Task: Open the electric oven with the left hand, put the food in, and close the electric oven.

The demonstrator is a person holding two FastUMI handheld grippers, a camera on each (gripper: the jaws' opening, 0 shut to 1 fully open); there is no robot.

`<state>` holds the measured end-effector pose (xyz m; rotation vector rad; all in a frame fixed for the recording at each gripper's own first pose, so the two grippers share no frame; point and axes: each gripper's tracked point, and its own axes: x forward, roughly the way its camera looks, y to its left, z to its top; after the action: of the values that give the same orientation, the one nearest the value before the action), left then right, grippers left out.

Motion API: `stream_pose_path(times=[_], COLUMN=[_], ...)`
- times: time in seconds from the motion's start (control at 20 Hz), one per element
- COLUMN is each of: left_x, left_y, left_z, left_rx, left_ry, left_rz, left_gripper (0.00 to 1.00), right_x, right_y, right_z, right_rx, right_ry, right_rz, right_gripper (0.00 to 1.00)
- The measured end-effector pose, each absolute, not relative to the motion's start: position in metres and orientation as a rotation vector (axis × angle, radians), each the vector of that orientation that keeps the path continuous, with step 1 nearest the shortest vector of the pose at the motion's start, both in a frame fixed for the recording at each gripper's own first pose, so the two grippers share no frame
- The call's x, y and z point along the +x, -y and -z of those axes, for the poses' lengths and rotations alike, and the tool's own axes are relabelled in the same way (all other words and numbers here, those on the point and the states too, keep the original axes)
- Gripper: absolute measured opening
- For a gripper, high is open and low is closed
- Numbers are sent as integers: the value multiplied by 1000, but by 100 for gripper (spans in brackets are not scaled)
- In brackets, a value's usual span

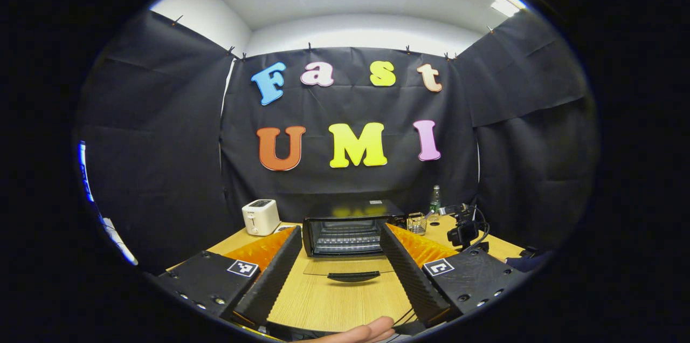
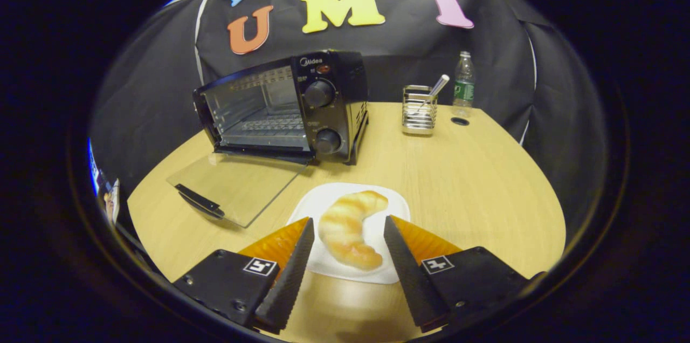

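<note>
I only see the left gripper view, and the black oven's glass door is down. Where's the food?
Observer: A golden croissant lies on a white square plate in front of the black electric oven.
Operator: Did the other gripper grab it?
Observer: No. The right gripper is open, one finger on each side of the croissant.
Operator: What's behind my finger?
Observer: Two round black knobs on the oven's front.

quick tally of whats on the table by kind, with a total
appliances: 2, the oven and the toaster
food: 1, the croissant
plate: 1
bottle: 1
wire holder: 1
camera rig: 1
total: 7
</note>
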<state>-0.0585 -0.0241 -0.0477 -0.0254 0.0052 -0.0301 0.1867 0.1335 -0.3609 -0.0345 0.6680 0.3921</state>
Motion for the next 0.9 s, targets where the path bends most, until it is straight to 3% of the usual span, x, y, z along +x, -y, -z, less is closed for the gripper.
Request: stream_pose_path(times=[0.05, 0.1, 0.2, 0.25, 0.3, 0.35, 0.4, 0.45, 0.9], left_x=[-59, -58, -55, -54, -53, -50, -49, -48, -52], left_y=[26, 26, 25, 23, 22, 22, 22, 20, -2], left_z=[50, 53, 61, 65, 69, 72, 75, 80, 77], left_rx=[-18, -11, 1, 1, -1, -5, -11, -16, -24], left_ry=[-12, -18, -31, -41, -52, -61, -71, -84, -65], left_rz=[38, 39, 35, 31, 31, 33, 37, 36, 7], left_gripper=[95, 89, 95, 95, 95, 89, 89, 95, 96], right_x=[186, 187, 189, 191, 187, 185, 184, 184, 172], right_y=[-136, -135, -133, -134, -137, -142, -145, -144, -172], right_z=[367, 374, 380, 379, 378, 377, 377, 378, 319], right_rx=[-37, -45, -23, -7, 4, 37, 64, 73, 119], right_ry=[-690, -712, -727, -721, -726, -731, -738, -743, -604], right_rz=[-402, -395, -379, -382, -404, -425, -435, -434, -475], right_gripper=[75, 73, 69, 72, 70, 60, 52, 44, 38])
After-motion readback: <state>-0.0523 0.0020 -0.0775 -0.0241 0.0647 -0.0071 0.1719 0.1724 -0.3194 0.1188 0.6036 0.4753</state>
